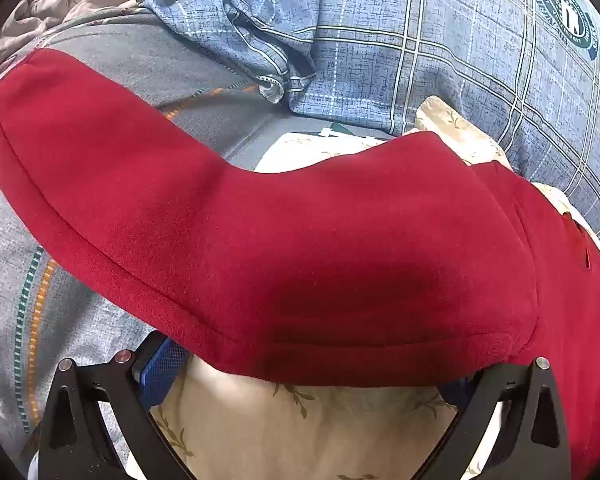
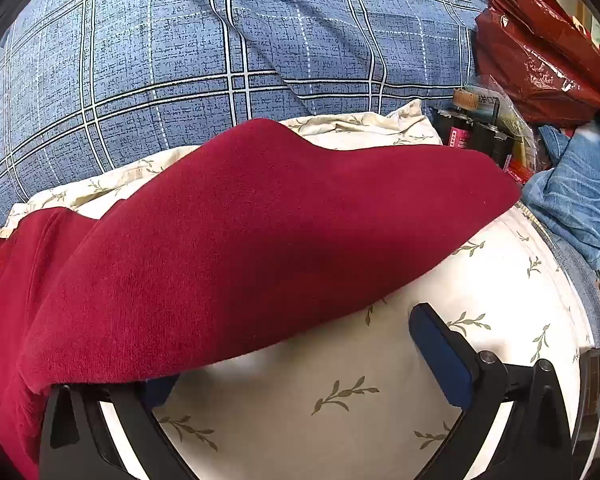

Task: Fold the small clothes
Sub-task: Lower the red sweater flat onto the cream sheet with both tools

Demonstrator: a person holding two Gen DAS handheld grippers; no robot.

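Garment: a red fleece garment (image 1: 300,240) lies spread over a cream leaf-print pillow (image 2: 380,400), its near hem draped across the tips of both grippers.
Left gripper (image 1: 304,372): jaws spread wide; the red hem lies over both blue pads (image 1: 160,368), nothing pinched between them.
Right gripper (image 2: 300,364): jaws wide apart; the right blue pad (image 2: 440,356) stands clear over the pillow, the left one is hidden under the red cloth; no grip.
Behind: blue plaid bedding (image 2: 180,60) beyond the pillow.
Right edge: red plastic bag (image 2: 540,48) and a denim piece (image 2: 576,200).
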